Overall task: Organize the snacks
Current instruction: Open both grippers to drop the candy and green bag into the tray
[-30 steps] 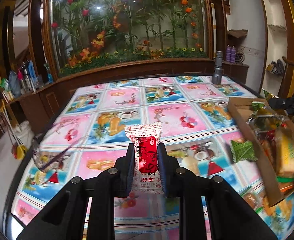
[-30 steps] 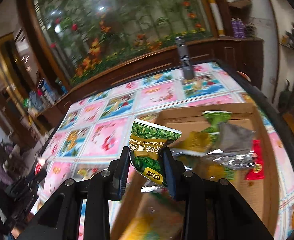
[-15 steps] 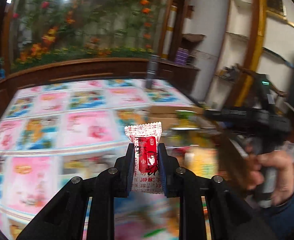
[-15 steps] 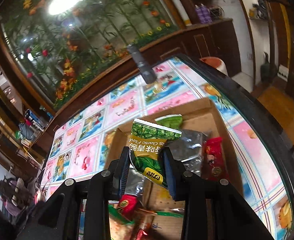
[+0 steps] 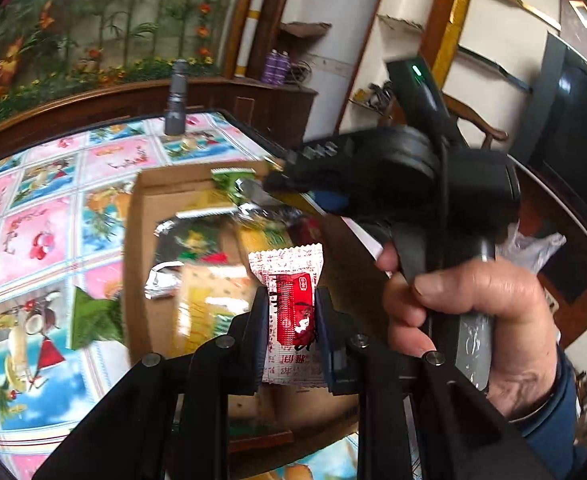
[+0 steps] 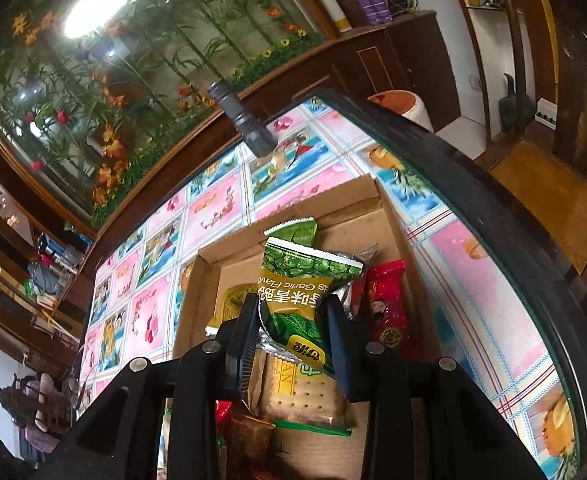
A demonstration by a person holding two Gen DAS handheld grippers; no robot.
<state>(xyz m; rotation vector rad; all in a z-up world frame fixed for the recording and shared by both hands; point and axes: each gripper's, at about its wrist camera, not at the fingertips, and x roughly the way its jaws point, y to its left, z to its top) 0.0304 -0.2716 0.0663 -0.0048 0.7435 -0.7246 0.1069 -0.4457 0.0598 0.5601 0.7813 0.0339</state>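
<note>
The near end of the cardboard box (image 6: pixel 293 210) is hidden behind the claw frames in both views, and its contents blur in the left wrist view, so several packets there cannot be identified. The person's hand (image 5: pixel 473 320) and the tool it grips cover the box's right side in that view.

Left claw (image 5: pixel 289 320): pinching a white-and-red snack packet (image 5: pixel 289 280), held upright above the box.

Right claw (image 6: pixel 293 332): pinching a green garlic-flavour pea packet (image 6: pixel 301 280), held over the box interior.

Box contents, right wrist view: a red packet (image 6: pixel 387 304) against the right wall, a cracker pack (image 6: pixel 301 396) below the right claw, a green packet (image 6: pixel 297 232) near the far wall, foil wrappers.

A dark flashlight (image 6: pixel 241 120) stands on the desk (image 6: pixel 473 280) beyond the box.
</note>
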